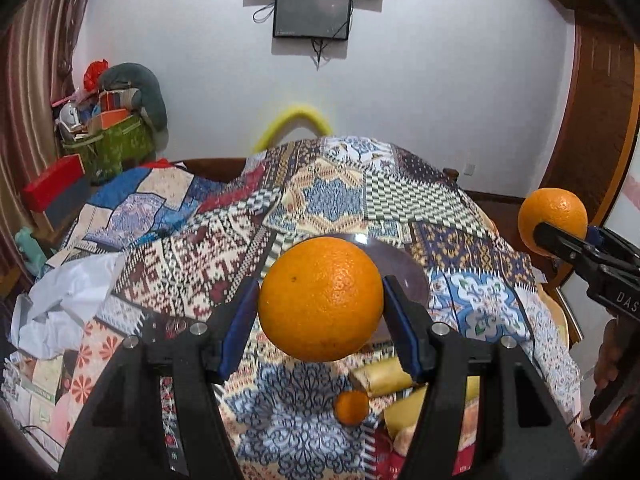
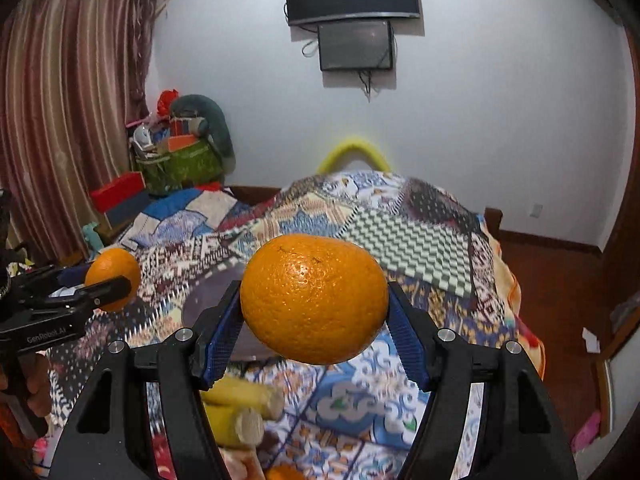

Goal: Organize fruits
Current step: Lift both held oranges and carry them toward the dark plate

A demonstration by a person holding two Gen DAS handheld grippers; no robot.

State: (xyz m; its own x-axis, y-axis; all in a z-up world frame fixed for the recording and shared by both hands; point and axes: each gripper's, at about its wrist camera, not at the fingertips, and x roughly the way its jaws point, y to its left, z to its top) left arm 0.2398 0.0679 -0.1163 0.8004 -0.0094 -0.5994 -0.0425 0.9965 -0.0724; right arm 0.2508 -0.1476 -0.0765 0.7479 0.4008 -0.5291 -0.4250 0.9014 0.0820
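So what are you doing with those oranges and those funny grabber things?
A person holds a grabber in each hand. The left gripper pinches one orange and the right gripper pinches another orange, both lifted above the patterned blanket. A dark plate sits just behind them. A small orange and some yellow pieces lie on the blanket below.

left hand-held gripper [image 1: 321, 300]: jaws clamped on an orange [image 1: 321, 299], raised.
right hand-held gripper [image 2: 314, 300]: at 3 o'clock, gripping another orange [image 2: 314, 298].
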